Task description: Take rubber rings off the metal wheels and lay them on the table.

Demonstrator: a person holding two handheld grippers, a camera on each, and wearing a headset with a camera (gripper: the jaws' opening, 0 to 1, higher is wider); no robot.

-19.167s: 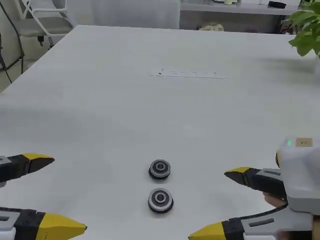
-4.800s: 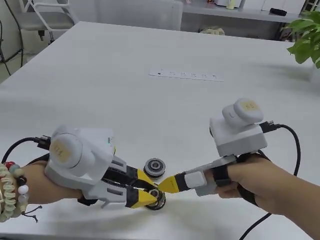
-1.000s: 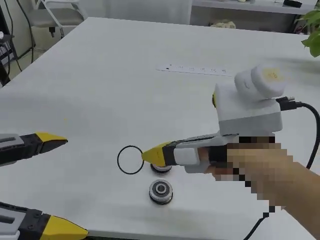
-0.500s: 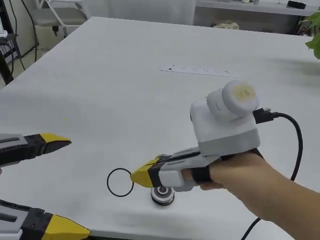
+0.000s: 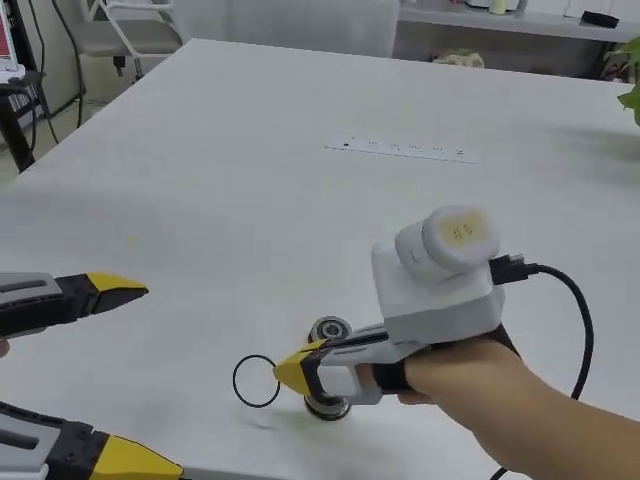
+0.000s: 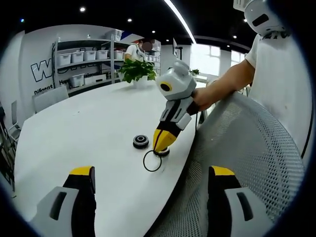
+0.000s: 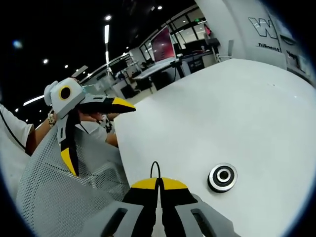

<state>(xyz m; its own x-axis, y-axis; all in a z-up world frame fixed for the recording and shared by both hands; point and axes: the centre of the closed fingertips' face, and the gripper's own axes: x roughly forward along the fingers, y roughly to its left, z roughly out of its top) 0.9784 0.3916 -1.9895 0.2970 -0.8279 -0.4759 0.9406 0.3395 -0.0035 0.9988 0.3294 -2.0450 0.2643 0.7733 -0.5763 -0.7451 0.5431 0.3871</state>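
Now rubber ring (image 5: 235, 381) pinched between right gripper (image 7: 158, 180) fingers (image 7: 174, 185).

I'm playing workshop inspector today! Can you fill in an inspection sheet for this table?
Surface: white table, smooth.
Job's things: far wheel and near wheel on the table; rubber ring off, beside the near wheel.
Clutter: nothing seen.
Grippers: right gripper shut, pinching the rubber ring's edge; left gripper open, holding nothing.
Cables: black cable from the right gripper.
Surroundings: power strip in the tabletop, plant at the far right.
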